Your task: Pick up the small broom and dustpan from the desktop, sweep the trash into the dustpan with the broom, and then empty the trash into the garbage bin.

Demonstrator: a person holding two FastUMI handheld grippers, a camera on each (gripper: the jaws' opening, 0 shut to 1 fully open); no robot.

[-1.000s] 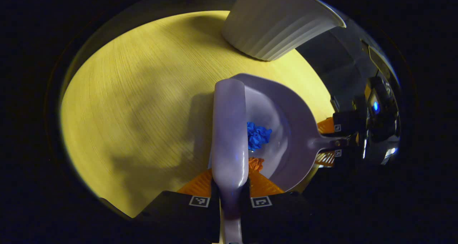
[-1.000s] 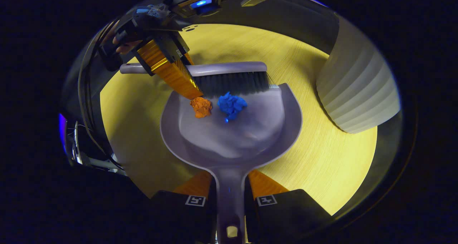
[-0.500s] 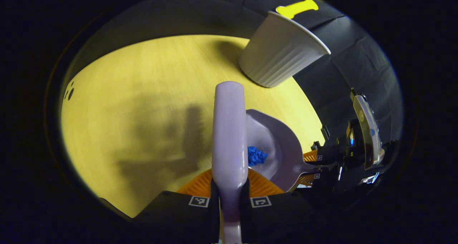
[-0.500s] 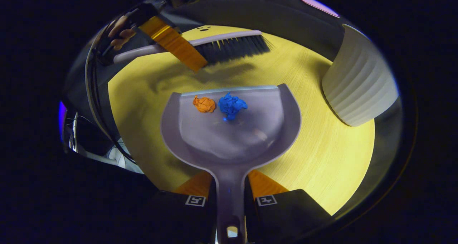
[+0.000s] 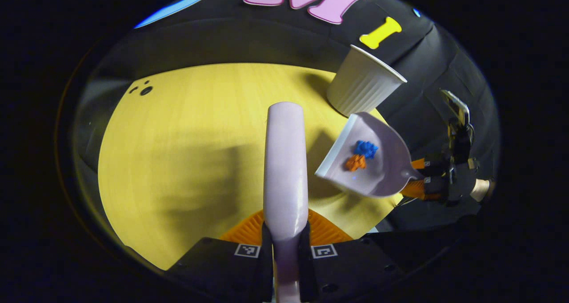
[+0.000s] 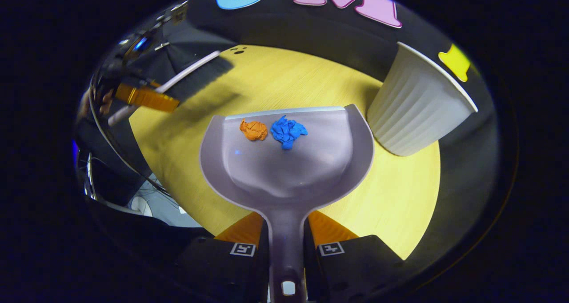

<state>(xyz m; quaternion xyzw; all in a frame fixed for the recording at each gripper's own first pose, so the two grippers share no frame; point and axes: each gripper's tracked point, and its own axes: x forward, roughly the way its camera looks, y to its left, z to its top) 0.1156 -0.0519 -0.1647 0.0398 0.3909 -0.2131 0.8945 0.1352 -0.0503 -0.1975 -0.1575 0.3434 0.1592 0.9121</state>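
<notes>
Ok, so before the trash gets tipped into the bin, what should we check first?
1. Both paper scraps in the dustpan: ok, the orange scrap and blue scrap lie near its front edge.
2. Right gripper tight on the dustpan handle: ok.
3. Left gripper holding the broom: ok.
4. Broom out of the way: ok, off to the side.
5. Bin upright, mouth open: ok.
6. Dustpan over the bin: not ok, beside it.
</notes>
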